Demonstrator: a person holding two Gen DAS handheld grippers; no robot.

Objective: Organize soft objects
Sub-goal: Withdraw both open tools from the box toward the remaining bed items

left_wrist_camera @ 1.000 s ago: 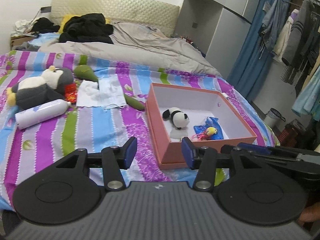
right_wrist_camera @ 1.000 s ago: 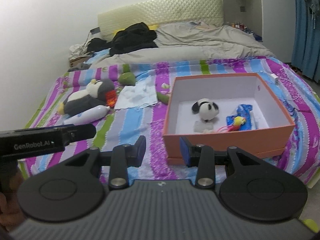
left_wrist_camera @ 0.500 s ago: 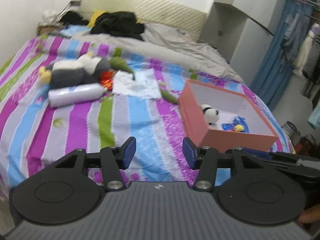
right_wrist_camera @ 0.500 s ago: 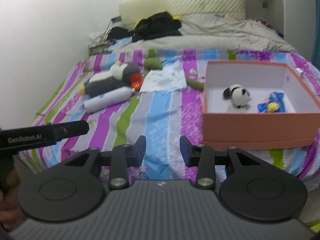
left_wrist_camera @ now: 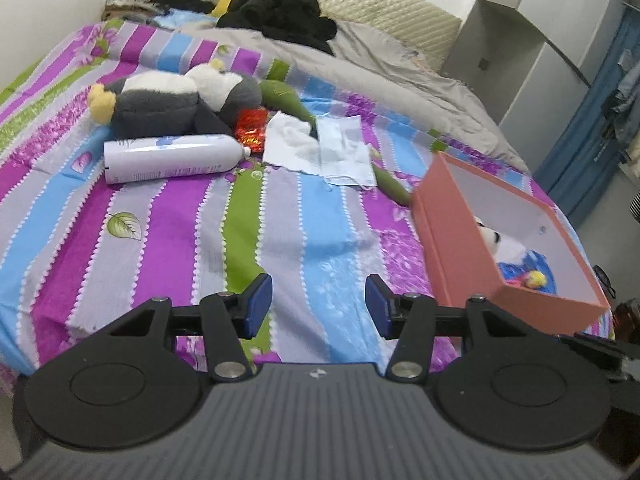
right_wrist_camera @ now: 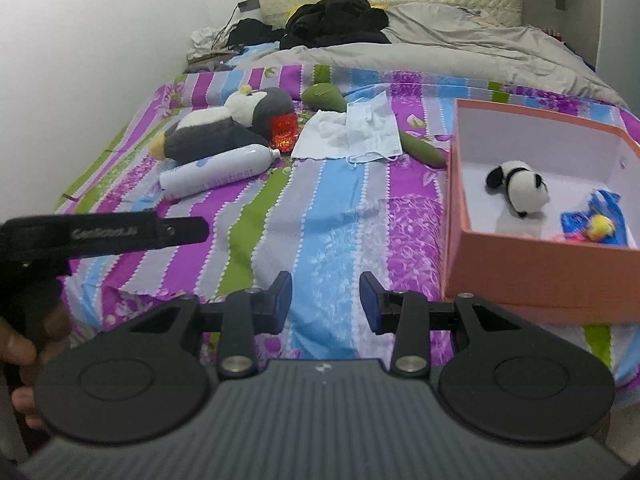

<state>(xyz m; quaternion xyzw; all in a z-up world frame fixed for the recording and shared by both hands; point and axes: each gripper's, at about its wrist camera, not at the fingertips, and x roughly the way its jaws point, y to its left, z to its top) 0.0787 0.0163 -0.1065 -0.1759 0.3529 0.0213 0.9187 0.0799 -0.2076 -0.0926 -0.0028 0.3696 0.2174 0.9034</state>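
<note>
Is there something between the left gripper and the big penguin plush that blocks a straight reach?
Partly. The white bottle lies along the near side of the penguin plush, touching it. Otherwise only bare striped bedsheet separates the open, empty left gripper from the toy; coming from above avoids the bottle.

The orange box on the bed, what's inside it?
Inside the orange box lie a small panda plush and a blue packet with a little yellow-and-pink toy on it. The near wall hides the floor strip just behind it.
</note>
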